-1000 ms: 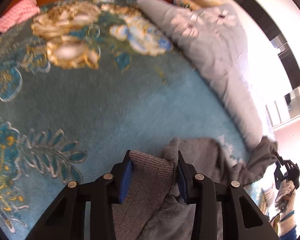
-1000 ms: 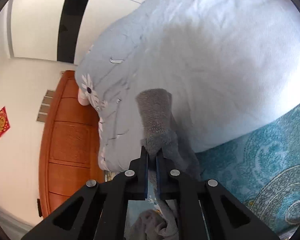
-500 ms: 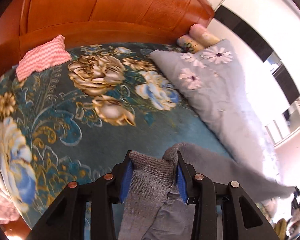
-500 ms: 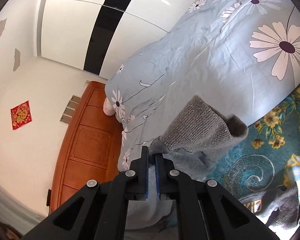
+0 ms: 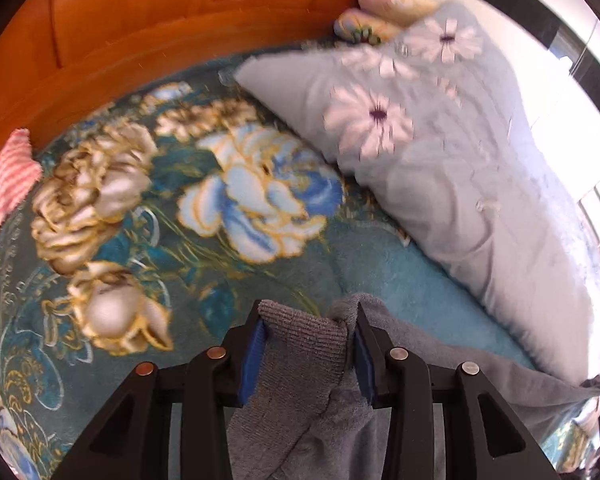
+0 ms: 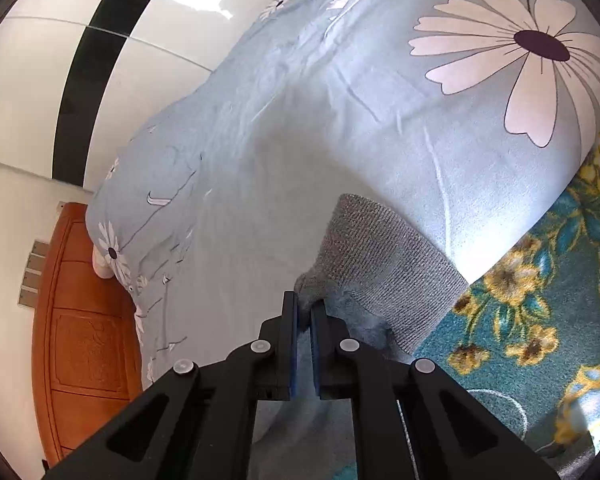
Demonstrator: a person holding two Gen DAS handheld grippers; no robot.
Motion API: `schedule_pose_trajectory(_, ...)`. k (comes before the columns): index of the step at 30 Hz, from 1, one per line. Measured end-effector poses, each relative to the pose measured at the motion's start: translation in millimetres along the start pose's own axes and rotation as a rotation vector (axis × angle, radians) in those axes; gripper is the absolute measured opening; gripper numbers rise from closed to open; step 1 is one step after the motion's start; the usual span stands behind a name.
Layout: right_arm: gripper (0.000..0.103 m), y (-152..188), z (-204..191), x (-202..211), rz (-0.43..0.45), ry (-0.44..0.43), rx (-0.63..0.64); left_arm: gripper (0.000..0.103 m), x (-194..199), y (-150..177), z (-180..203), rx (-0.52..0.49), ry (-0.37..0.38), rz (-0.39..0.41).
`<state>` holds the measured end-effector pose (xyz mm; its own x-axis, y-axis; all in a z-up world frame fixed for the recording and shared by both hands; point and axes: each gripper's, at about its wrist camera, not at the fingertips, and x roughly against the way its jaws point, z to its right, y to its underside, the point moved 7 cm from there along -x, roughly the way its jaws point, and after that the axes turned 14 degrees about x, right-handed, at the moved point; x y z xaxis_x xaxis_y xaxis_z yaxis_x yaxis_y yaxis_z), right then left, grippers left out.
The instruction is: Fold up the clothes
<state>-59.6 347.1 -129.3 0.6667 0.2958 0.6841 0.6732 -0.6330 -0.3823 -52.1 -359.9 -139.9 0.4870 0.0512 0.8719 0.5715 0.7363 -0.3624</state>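
Pink cloth: far left, against the wooden headboard.
Floral blanket: teal, under everything.
Left gripper: clamped on the ribbed cuff of the grey garment, above the blanket.
Right gripper: pinched tight on the garment's other ribbed edge, probably a cuff.
Daisy quilt: right, behind the garment.

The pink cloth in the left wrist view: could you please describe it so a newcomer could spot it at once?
Start at the orange wooden headboard and follow its lower edge to the far left. There, on the teal floral blanket, lies the pink cloth. Its pink-and-white zigzag stripes set it apart from the blanket's flowers.
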Motion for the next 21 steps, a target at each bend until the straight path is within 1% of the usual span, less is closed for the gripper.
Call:
schedule_pose_trajectory(2,0.007,4.7,-2.9,-6.2,-0.029,0.021,0.056,0.045,-6.2,9.1,-1.8,0.007,0.019,-0.037)
schedule_pose_trajectory(3,0.007,7.3,-5.5,-7.1,-0.041,0.031,0.097,0.047,-6.7,13.7,-3.6,0.008,0.027,-0.054)
schedule_pose_trajectory(4,0.01,9.6,-8.6,-6.6,-0.051,0.046,0.141,0.049,-5.5,18.7,-7.6,0.013,0.033,-0.073)
schedule_pose_trajectory(5,0.023,14.2,-11.9,-4.1,-0.062,0.05,0.171,0.051,-4.0,23.9,-12.1,0.019,0.038,-0.093)
schedule_pose_trajectory(6,0.032,18.9,-15.2,-1.5,-0.073,0.053,0.2,0.051,2.5,29.9,-19.5,0.033,0.047,-0.103)
schedule_pose_trajectory(7,0.049,24.4,-20.2,2.9,-0.084,0.043,0.219,0.051,10.2,36.1,-27.7,0.049,0.057,-0.11)
schedule_pose_trajectory(8,0.052,30.6,-25.6,8.5,-0.094,0.024,0.234,0.052,18.0,42.3,-35.9,0.065,0.067,-0.117)
schedule_pose_trajectory(10,0.052,47.9,-37.0,23.7,-0.117,-0.024,0.271,0.054,37.5,56.6,-55.4,0.091,0.075,-0.102)
schedule_pose_trajectory(11,0.052,58.7,-41.3,31.1,-0.137,-0.039,0.293,0.058,48.1,65.9,-68.2,0.108,0.074,-0.092)
schedule_pose_trajectory(13,0.052,87.3,-44.4,47.7,-0.173,-0.051,0.34,0.059,60.4,93.0,-95.5,0.145,0.043,-0.099)
schedule_pose_trajectory(15,0.052,119.9,-37.7,59.7,-0.247,-0.031,0.371,0.059,71.8,121.1,-122.8,0.181,0.009,-0.11)
schedule_pose_trajectory(16,0.052,134.8,-29.0,62.5,-0.281,-0.006,0.369,0.059,77.5,135.2,-136.5,0.2,-0.007,-0.115)
schedule_pose_trajectory(18,0.052,164.2,-10.9,67.8,-0.348,0.047,0.362,0.059,77.4,164.1,-156.6,0.264,-0.009,-0.162)
schedule_pose_trajectory(19,0.052,174.7,-1.5,67.0,-0.375,0.051,0.337,0.059,76.8,178.6,-166.2,0.297,-0.009,-0.187)
schedule_pose_trajectory(21,0.052,187.3,13.1,62.6,-0.401,0.054,0.267,0.059,72.2,193.1,-172.2,0.353,0.004,-0.21)
